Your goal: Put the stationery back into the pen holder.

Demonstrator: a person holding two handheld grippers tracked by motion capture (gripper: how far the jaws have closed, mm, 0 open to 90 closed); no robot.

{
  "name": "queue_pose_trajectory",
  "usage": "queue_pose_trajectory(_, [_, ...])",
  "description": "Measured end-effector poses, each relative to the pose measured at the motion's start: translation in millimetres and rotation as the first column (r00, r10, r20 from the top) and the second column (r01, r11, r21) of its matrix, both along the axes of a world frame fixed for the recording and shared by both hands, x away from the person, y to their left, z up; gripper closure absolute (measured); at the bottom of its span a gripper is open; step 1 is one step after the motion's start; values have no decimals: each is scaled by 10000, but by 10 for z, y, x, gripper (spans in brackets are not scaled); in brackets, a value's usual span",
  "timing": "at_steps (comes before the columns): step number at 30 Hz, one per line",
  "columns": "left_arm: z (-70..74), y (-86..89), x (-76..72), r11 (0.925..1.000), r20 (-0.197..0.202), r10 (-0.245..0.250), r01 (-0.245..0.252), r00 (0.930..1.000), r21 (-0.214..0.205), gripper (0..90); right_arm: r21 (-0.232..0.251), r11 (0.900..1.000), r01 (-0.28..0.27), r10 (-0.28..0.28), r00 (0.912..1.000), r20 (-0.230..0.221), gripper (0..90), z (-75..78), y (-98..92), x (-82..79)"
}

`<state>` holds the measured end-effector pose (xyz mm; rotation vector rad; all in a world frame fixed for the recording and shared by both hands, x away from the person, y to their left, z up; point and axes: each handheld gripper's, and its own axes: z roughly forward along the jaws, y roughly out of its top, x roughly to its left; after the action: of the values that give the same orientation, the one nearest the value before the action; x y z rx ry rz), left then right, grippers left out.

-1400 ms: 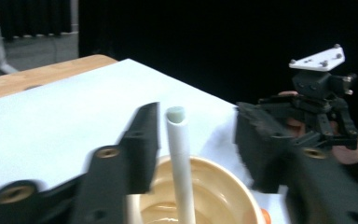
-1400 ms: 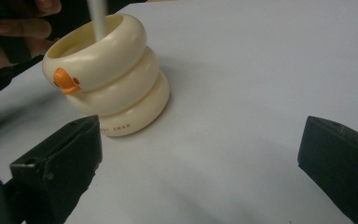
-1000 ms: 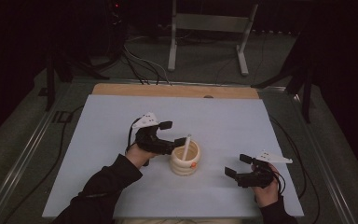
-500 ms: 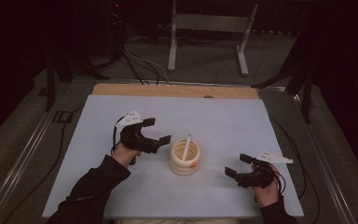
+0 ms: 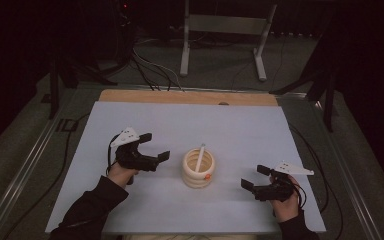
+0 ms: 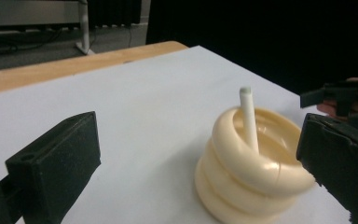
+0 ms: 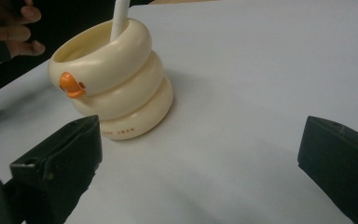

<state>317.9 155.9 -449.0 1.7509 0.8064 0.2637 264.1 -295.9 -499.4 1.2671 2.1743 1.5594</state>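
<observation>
A cream holder [image 6: 247,172] of 3 stacked rings stands at 5 o'clock on the table [image 6: 158,93], a white stick [image 6: 248,119] leaning inside.

1. The ringed holder [image 5: 198,170] is cream all over, with a small orange mark [image 7: 72,84] on its top ring and faint reddish lettering low on its base.
2. The stick [image 5: 200,156] standing in it is white.
3. The desk [image 5: 240,130] has a pale blue-grey top and a light wooden strip along its far edge.
4. The left tool [image 5: 154,148] and right tool [image 5: 255,177] are black, each topped by a light grey plate.
</observation>
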Motion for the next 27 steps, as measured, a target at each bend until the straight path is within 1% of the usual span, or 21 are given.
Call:
queue_pose_trajectory(4, [-72, 76, -73, 9998, -20, 150, -150, 9999, 104, 2, -10, 10000, -2, 2, 10000, -13, 0, 0, 6, 0])
queue_pose_trajectory(9, [-143, 146, -168, 9994, 8, 321, -321, 9995, 128, 2, -3, 10000, 8, -8, 10000, -19, 0, -4, 5, 2])
queue_pose_trajectory(10, [-143, 146, -168, 9994, 8, 321, -321, 9995, 128, 2, -3, 10000, 8, -8, 10000, -19, 0, -4, 5, 2])
queue_pose_trajectory(11, [-179, 188, -214, 9991, 35, 400, -401, 9992, 170, 2, 0, 10000, 16, -16, 10000, -10, 0, -4, 5, 0])
queue_pose_trajectory(12, [-194, 199, -231, 9990, 67, 394, -395, 9992, 198, 2, -3, 10000, 4, -4, 10000, -7, 0, -4, 6, 0])
queue_pose_trajectory(13, [-211, 212, -248, 9991, 19, 385, -386, 9993, 187, 2, -24, 10000, 10, -10, 10000, -9, 0, -3, 7, -1])
queue_pose_trajectory(15, [-253, 242, -279, 9993, -27, 367, -366, 9993, 86, 1, 6, 10000, 9, -9, 10000, -11, 0, 0, 4, -5])
queue_pose_trajectory(17, [-295, 272, -312, 9990, 44, 386, -387, 9992, 207, 2, -26, 10000, 21, -21, 10000, 9, 0, 2, 2, -6])
queue_pose_trajectory(21, [-365, 324, -371, 9987, -75, 464, -462, 9989, 203, 2, -20, 10000, 5, -5, 10000, -12, 0, -1, 4, -5])
queue_pose_trajectory(23, [-388, 349, -401, 9985, -142, 461, -457, 9988, 310, 2, -35, 10000, -9, 9, 10000, 4, 0, 0, 10, -7])
queue_pose_trajectory(24, [-399, 362, -418, 9980, -94, 503, -499, 9987, 390, 2, -45, 10000, -21, 21, 10000, 18, 0, 0, 10, -7])
queue_pose_trajectory(27, [-418, 413, -469, 9976, -82, 609, -606, 9981, 339, 2, -40, 10000, -2, 2, 10000, 7, 0, 0, 7, -9])
